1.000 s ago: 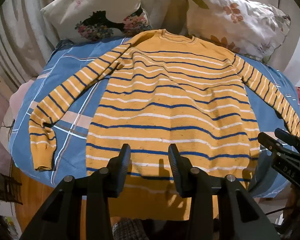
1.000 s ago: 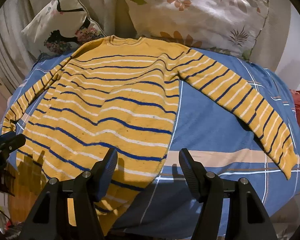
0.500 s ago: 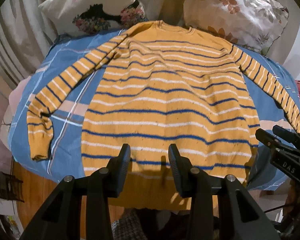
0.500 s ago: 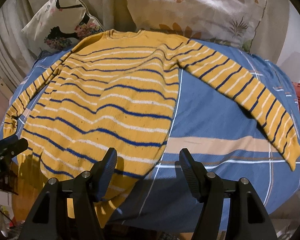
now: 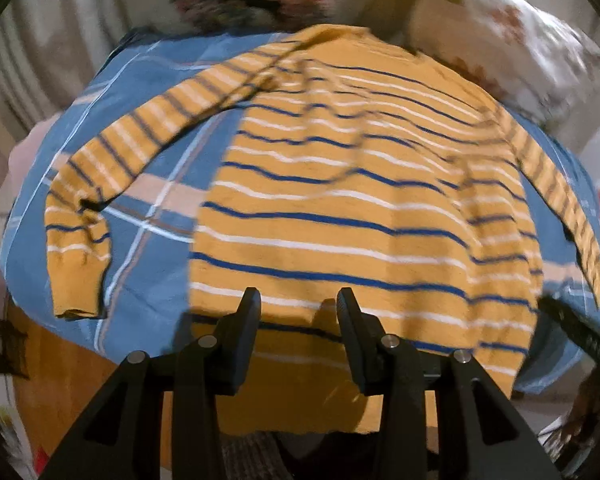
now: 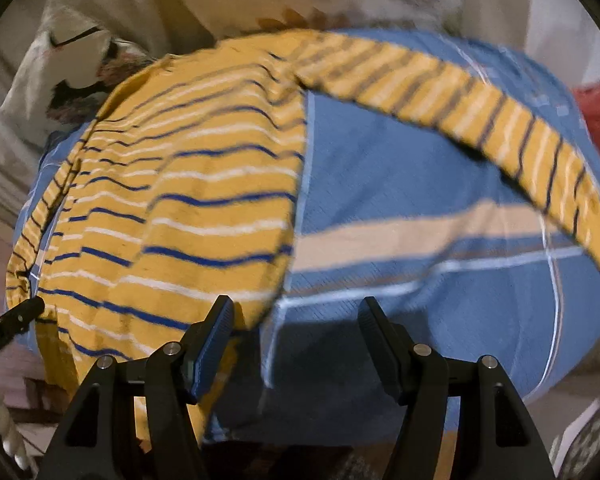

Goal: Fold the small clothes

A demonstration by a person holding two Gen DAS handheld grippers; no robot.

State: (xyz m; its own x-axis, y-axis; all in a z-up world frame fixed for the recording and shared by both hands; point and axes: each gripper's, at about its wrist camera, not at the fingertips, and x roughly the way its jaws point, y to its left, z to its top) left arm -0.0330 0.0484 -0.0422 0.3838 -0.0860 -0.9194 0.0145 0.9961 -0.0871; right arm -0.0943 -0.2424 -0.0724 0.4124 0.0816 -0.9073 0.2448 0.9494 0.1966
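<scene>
1. Item under task: a yellow sweater [image 5: 340, 208] with blue and white stripes lies spread flat, sleeves out to either side, on a bed covered by a blue plaid sheet [image 6: 400, 168]. Its hem hangs over the near edge of the bed.
2. Left claw [image 5: 298, 312]: the two fingers stand apart with nothing between them. It hovers over the hem area, near the middle of the sweater's lower body. No pad touches the fabric.
3. Right claw [image 6: 296, 320]: the fingers stand wide apart, nothing gripped. Its left finger [image 6: 212, 344] sits over the sweater's lower right corner; the other finger is over bare sheet. Contact with the cloth cannot be confirmed.
4. Each claw's tip shows at the edge of the other's view, near the hem.
5. Surroundings: floral pillows [image 5: 520, 48] rest at the head of the bed, beyond the collar. A red object [image 6: 598, 112] sits at the far right edge.
6. Both views are blurred.
</scene>
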